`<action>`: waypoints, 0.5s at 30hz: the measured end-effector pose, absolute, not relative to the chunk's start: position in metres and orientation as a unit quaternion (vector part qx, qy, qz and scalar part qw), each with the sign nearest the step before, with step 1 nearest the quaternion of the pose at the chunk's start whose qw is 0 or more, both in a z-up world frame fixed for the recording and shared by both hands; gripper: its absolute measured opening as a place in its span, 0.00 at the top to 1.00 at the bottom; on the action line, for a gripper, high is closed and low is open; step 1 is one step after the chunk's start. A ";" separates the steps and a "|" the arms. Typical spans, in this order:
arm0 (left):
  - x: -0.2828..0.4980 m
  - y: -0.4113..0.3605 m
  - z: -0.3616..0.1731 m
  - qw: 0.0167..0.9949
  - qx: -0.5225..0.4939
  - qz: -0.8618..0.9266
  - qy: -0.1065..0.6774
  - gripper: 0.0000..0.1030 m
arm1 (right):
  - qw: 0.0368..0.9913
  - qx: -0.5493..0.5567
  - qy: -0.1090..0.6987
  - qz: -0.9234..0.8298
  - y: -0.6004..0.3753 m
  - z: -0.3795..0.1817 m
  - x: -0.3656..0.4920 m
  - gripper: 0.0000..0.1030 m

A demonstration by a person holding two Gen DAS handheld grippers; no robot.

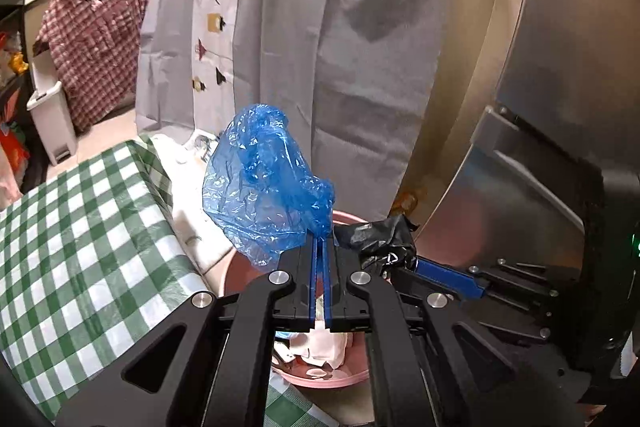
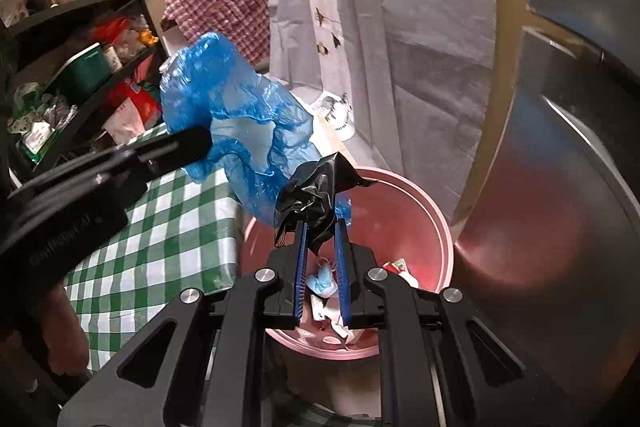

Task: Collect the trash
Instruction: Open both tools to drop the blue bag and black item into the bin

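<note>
two pieces of trash held at once, one per gripper, both above a pink bin (image 2: 436, 227). left gripper (image 1: 320, 243) clamped fully shut on a pinch of crumpled blue plastic film (image 1: 264, 179), the rest ballooning up and leftward from the fingertips. right gripper (image 2: 320, 227) closed partway on a wad of black plastic (image 2: 316, 195), pads (image 2: 301, 259) pressing it from both sides, a twisted tail sticking up past the tips. in the right wrist view, blue film (image 2: 240, 115) hanging just beside and partly behind the black wad, perhaps brushing it; contact not certain. bin standing open beside a table under a green checked cloth (image 1: 80, 227), already holding white and light blue scraps at its bottom. grey curtain (image 1: 320, 27) hanging behind, curved metal surface (image 1: 560, 107) to the right.

handling, judged from the look: both pieces very light, thin, soft, no stiffness at all. likely to cling to rubber pads or to each other from static, and to drift sideways rather than drop straight. best held at a bunched fold, as now, not at a loose edge, which could tear or slip free. not fragile. release probably safest low inside the bin mouth, one piece at a time, with a small shake if the film sticks.
</note>
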State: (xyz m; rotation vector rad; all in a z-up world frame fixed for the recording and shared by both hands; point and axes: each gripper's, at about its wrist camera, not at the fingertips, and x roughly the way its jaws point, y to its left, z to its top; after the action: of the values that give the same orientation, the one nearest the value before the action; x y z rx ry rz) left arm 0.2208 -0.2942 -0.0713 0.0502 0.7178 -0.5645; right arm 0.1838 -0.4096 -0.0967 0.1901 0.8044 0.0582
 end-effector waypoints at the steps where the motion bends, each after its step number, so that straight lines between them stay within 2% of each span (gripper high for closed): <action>1: 0.223 -0.295 -0.073 0.894 0.025 -0.276 0.352 0.98 | 0.915 0.092 0.393 0.026 -0.411 -0.098 0.185 0.87; 3: 0.225 -0.297 -0.076 0.891 0.027 -0.276 0.359 0.81 | 0.912 0.092 0.399 0.022 -0.413 -0.101 0.188 0.84; 4: 0.225 -0.297 -0.078 0.892 0.032 -0.269 0.361 0.43 | 0.909 0.094 0.405 0.022 -0.413 -0.104 0.190 0.83; 5: 0.224 -0.296 -0.078 0.898 0.038 -0.252 0.359 0.13 | 0.906 0.093 0.413 0.022 -0.414 -0.107 0.191 0.77; 6: 0.223 -0.295 -0.078 0.908 0.040 -0.232 0.347 0.10 | 0.902 0.093 0.421 0.018 -0.414 -0.111 0.193 0.63; 8: 0.223 -0.290 -0.079 0.913 0.040 -0.220 0.341 0.10 | 0.897 0.098 0.432 0.008 -0.417 -0.117 0.193 0.48; 15: 0.228 -0.280 -0.083 0.915 0.042 -0.188 0.355 0.10 | 0.900 0.106 0.422 -0.014 -0.425 -0.112 0.189 0.34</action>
State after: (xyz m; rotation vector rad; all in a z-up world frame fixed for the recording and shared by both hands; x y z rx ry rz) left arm 0.2284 -0.2800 -0.0827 0.0868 0.7314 -0.3875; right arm 0.1895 -0.4246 -0.1123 0.2190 0.8740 -0.0300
